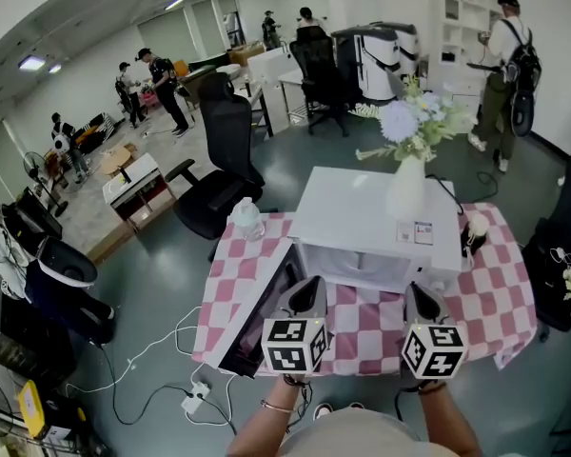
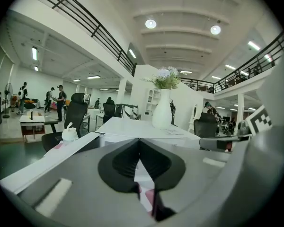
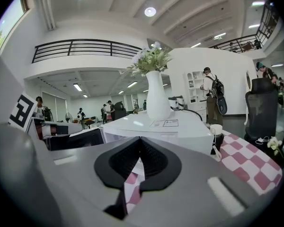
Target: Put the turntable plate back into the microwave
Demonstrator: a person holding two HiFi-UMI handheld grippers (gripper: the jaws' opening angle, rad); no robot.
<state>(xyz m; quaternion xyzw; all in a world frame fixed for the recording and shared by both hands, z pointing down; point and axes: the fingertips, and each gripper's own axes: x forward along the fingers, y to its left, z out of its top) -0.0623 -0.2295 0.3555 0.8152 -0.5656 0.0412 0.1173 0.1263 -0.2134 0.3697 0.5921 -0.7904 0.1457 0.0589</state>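
The white microwave (image 1: 376, 212) stands on a pink-checked table (image 1: 495, 293), its door (image 1: 262, 307) swung open to the left. I cannot make out the turntable plate in any view. My left gripper (image 1: 309, 286) hovers before the open door and is shut with nothing between its jaws. My right gripper (image 1: 417, 293) hangs in front of the microwave's right side, also shut and empty. In the left gripper view the closed jaws (image 2: 139, 140) point at the microwave (image 2: 132, 126); in the right gripper view the closed jaws (image 3: 140, 138) do the same (image 3: 156, 126).
A white vase of flowers (image 1: 406, 184) stands on the microwave top. A white pump bottle (image 1: 246, 219) sits at the table's back left, a small dark container (image 1: 474, 228) at its back right. A black office chair (image 1: 219, 174) is behind; cables and a power strip (image 1: 195, 398) lie on the floor.
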